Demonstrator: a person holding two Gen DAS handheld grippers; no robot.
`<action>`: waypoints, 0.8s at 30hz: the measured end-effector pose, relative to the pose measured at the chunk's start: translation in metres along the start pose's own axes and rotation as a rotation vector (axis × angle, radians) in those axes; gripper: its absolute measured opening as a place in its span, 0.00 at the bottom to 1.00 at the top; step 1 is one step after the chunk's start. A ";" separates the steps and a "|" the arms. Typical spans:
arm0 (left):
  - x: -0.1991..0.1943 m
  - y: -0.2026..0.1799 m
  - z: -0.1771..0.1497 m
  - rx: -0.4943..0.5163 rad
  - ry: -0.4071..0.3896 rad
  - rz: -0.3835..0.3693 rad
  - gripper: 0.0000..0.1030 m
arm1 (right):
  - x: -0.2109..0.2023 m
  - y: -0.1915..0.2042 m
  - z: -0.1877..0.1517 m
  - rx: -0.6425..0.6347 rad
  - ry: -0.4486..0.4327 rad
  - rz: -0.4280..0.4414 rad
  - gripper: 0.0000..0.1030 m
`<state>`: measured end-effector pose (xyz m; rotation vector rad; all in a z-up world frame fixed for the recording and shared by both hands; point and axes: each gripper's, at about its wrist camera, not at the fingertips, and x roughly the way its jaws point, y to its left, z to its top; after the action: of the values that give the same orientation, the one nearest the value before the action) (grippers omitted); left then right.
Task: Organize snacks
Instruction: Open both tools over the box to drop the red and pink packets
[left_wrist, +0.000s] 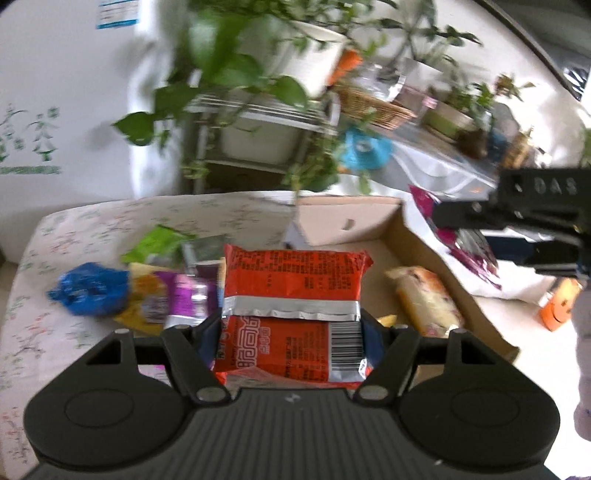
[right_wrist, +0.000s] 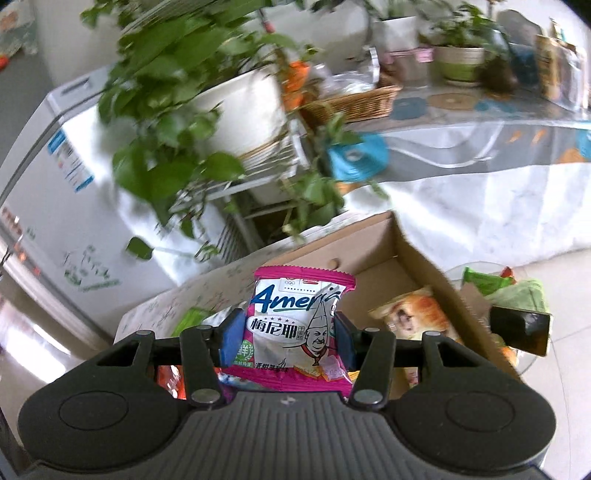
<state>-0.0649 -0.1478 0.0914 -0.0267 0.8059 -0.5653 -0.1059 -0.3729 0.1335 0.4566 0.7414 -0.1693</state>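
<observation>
1 table (left_wrist: 74, 236) w/ floral cloth, 1 open cardboard box (left_wrist: 417, 236) on its right part. Behind: 1 white fridge (right_wrist: 48, 177), plant rack, 1 wicker basket (right_wrist: 354, 103).

In box: 1 bread pack (left_wrist: 424, 299), lying flat. Left of box on cloth: loose snack pile, approx 5 visible – 1 blue wrapper (left_wrist: 92, 288), 1 green pack (left_wrist: 159, 243), 1 yellow, 1 purple (left_wrist: 188, 295), 1 silvery; exact count unclear, blurred.

2 grippers, each clenched on 1 pack, both held above table. Left gripper (left_wrist: 291, 332) grasps red-orange pack (left_wrist: 295, 291), back side w/ barcode facing up. Right gripper (right_wrist: 288, 332) grasps pink-white pack (right_wrist: 299, 325), upright, near box's left wall.
</observation>
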 end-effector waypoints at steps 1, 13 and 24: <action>0.003 -0.006 -0.001 0.007 0.004 -0.014 0.70 | -0.001 -0.003 0.001 0.012 -0.004 -0.002 0.56; 0.034 -0.060 -0.007 0.039 0.051 -0.103 0.70 | -0.005 -0.033 0.004 0.114 -0.007 -0.048 0.56; 0.038 -0.074 -0.009 0.050 0.075 -0.155 0.88 | -0.002 -0.041 0.004 0.209 -0.004 -0.059 0.71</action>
<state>-0.0848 -0.2276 0.0766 -0.0217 0.8671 -0.7361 -0.1170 -0.4111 0.1235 0.6328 0.7367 -0.3048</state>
